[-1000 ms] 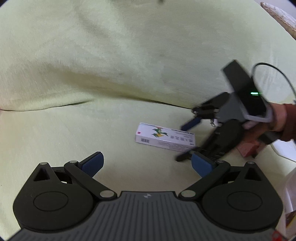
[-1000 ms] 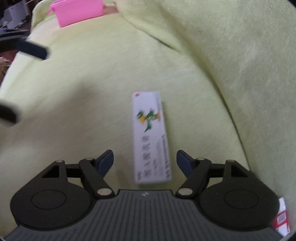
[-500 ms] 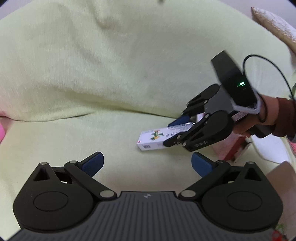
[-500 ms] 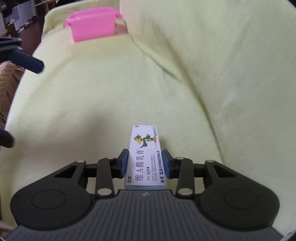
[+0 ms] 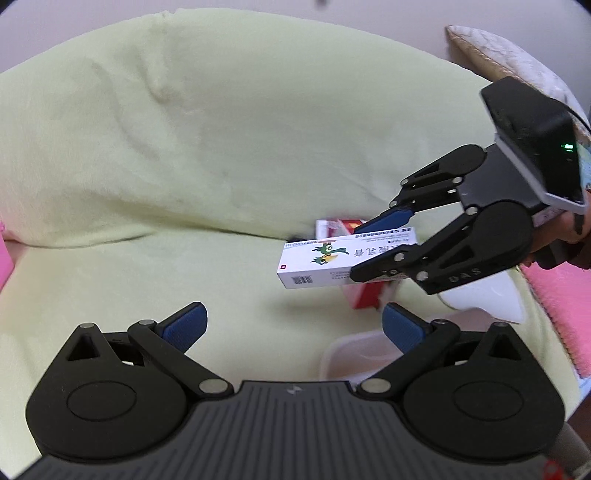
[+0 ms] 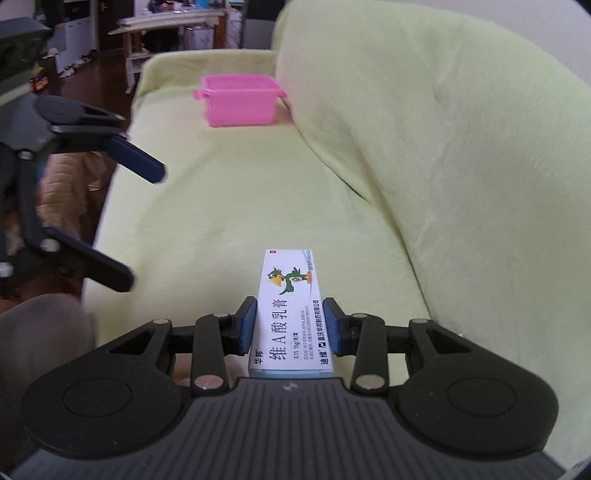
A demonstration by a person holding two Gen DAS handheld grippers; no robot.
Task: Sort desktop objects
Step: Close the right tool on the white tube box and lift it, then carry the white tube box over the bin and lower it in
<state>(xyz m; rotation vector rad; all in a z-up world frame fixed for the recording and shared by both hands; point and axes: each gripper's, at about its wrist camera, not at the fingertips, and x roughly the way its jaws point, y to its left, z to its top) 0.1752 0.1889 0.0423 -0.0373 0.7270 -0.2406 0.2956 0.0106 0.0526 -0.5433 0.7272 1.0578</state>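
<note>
box: one white cardboard ointment box [image 6: 291, 314] with a green cartoon bird, held clear of the seat between the right jaws
print: "维A酸乳膏", "0.1% 15g/支/盒", "华邦", "迪维"; barcode on the end face in the left wrist view [image 5: 325, 264]
right gripper [image 6: 290, 328]: jaws narrow, blue pads [image 6: 246, 326] pressed on both long sides of the box
left gripper [image 5: 291, 325]: jaws wide, nothing between them
second box: one red-and-white carton [image 5: 354, 291] on the seat behind the held box, text unreadable
bins: one pink plastic bin [image 6: 239, 99] at the far end of the seat; one white container rim [image 5: 347, 350] near the left jaws
surface: sofa under pale green fleece cover [image 6: 258, 192], no desk
room: dark floor, clutter and wooden furniture [image 6: 166, 22] beyond the sofa
</note>
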